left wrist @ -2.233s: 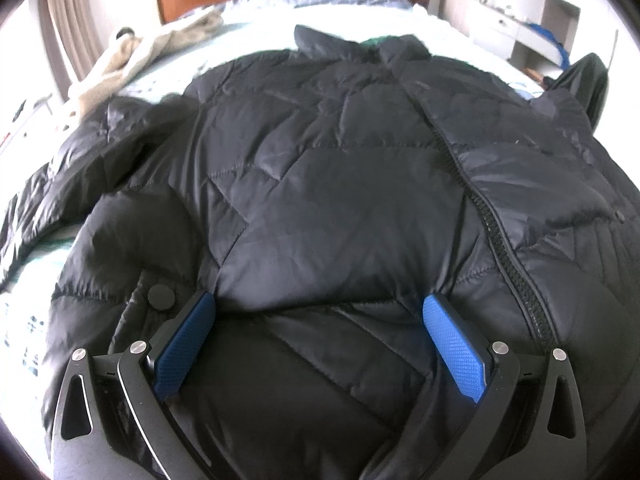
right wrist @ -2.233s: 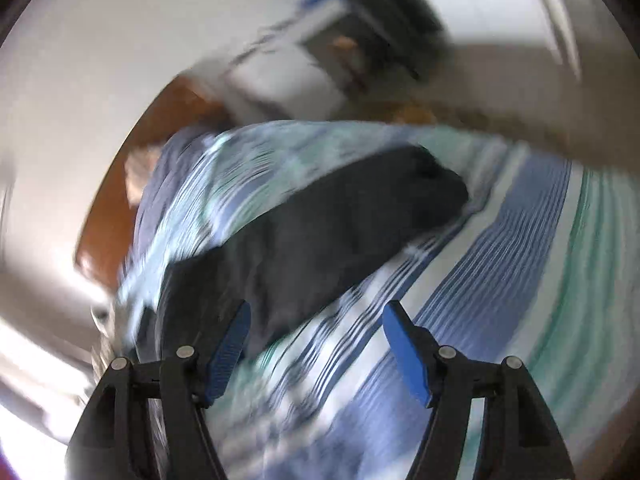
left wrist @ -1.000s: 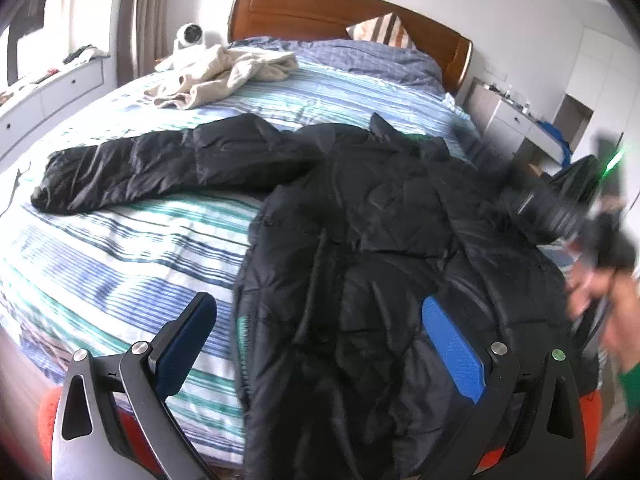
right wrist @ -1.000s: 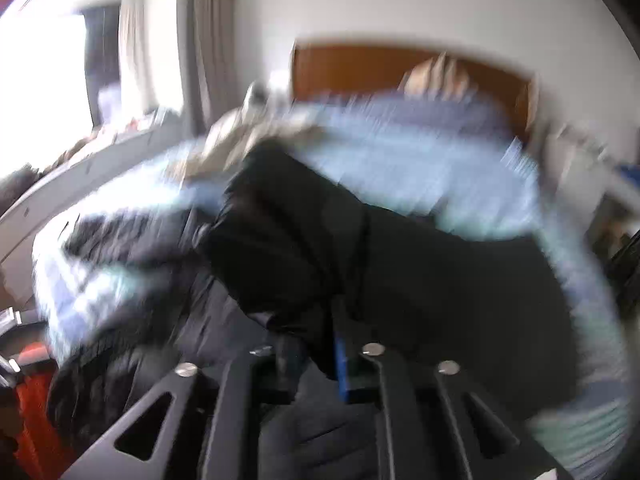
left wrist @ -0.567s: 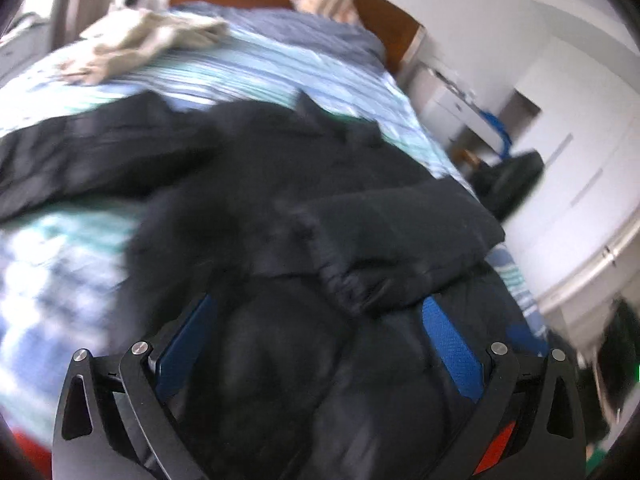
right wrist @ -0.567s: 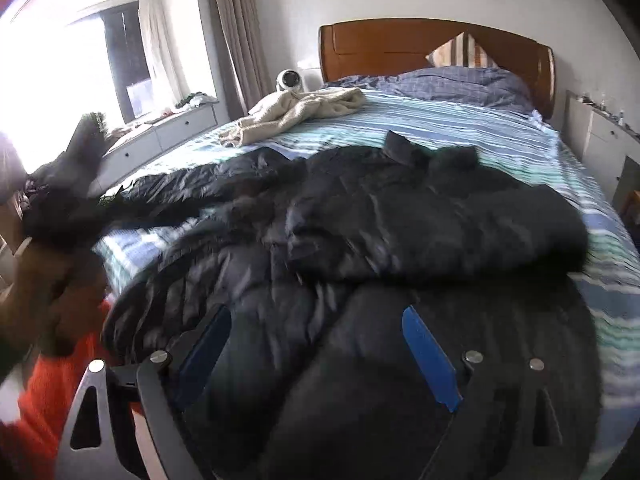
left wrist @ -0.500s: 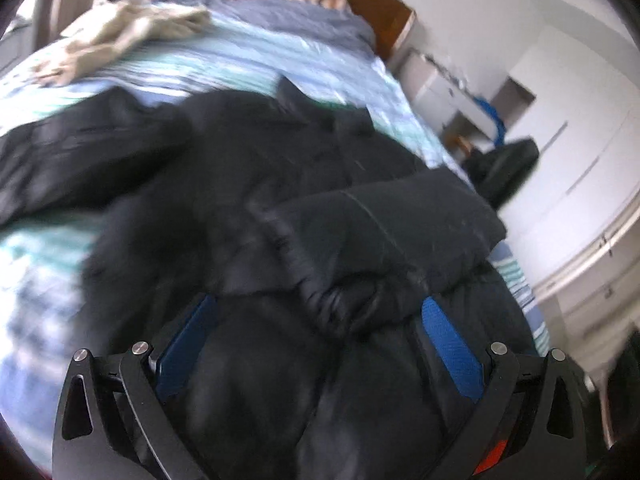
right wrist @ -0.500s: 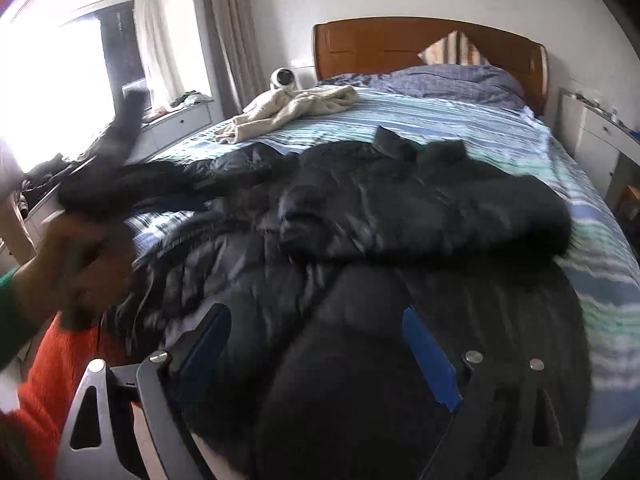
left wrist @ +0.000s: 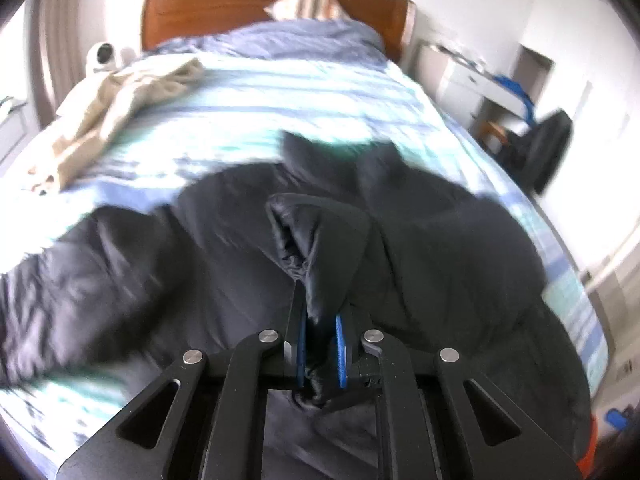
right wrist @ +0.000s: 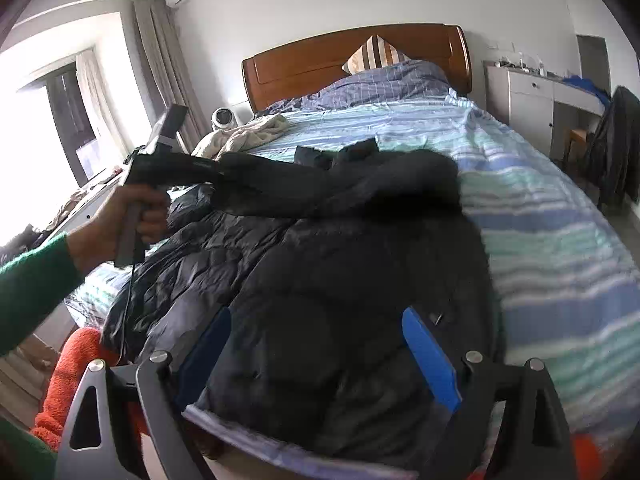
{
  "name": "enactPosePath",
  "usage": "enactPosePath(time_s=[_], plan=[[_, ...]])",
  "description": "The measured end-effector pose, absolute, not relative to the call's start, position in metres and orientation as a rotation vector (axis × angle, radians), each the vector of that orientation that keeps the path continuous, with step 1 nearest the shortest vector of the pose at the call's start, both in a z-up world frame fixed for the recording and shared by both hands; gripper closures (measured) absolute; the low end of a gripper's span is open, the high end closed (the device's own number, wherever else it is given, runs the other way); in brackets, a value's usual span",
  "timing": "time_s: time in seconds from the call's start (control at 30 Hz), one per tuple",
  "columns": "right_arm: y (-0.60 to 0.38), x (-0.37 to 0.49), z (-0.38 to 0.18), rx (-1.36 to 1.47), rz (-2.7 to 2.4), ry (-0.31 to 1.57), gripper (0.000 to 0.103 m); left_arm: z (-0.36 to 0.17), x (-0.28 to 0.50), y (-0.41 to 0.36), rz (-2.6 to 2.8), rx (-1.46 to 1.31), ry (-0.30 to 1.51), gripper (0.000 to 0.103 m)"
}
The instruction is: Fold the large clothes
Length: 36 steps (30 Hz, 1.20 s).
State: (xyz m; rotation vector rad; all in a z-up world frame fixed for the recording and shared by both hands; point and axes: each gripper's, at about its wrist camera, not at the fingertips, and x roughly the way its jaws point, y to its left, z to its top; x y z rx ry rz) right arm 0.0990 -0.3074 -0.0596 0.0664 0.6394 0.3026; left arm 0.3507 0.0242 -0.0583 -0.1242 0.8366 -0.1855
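Sleeve-fold step: left gripper [left wrist: 320, 338] pinches black quilted puffer jacket [right wrist: 340, 280] sleeve; right gripper [right wrist: 320, 356] spread, idle. Next: lay sleeve toward 6 o'clock.

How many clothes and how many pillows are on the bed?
Black jacket: 1
Beige garment: 1
Striped pillow: 1
Total: 3
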Motion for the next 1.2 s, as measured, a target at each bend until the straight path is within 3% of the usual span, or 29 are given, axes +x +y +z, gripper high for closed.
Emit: enactPosePath(time_s=[0.23, 0.3, 0.33, 0.4, 0.53, 0.7, 0.83, 1.03, 1.2], plan=[[-0.339, 0.231, -0.025, 0.034, 0.247, 0.685, 0.014, -0.118, 0.384, 0.083, -0.066, -0.167, 0.929, 0.093], [-0.349, 0.279, -0.029, 0.066, 0.231, 0.747, 0.029, -0.128, 0.381, 0.086, -0.071, -0.175, 0.924, 0.092], [-0.354, 0.300, -0.031, 0.085, 0.218, 0.772, 0.042, -0.131, 0.380, 0.087, -0.073, -0.176, 0.920, 0.091], [-0.362, 0.349, -0.035, 0.132, 0.179, 0.822, 0.050, -0.137, 0.379, 0.086, -0.073, -0.185, 0.913, 0.089], [-0.351, 0.408, -0.061, 0.085, 0.162, 0.872, 0.050, -0.144, 0.378, 0.088, -0.064, -0.220, 0.906, 0.086], [-0.344, 0.437, -0.167, 0.147, 0.171, 1.145, 0.053, -0.156, 0.375, 0.087, -0.070, -0.223, 0.908, 0.080], [-0.351, 0.435, -0.156, 0.174, 0.179, 1.131, 0.053, -0.161, 0.374, 0.090, -0.079, -0.236, 0.905, 0.080], [-0.372, 0.471, -0.094, 0.238, 0.151, 0.923, 0.050, -0.166, 0.375, 0.089, -0.076, -0.235, 0.898, 0.079], [-0.386, 0.522, -0.147, 0.393, 0.126, 1.032, 0.051, -0.169, 0.372, 0.083, -0.059, -0.206, 0.890, 0.076]])
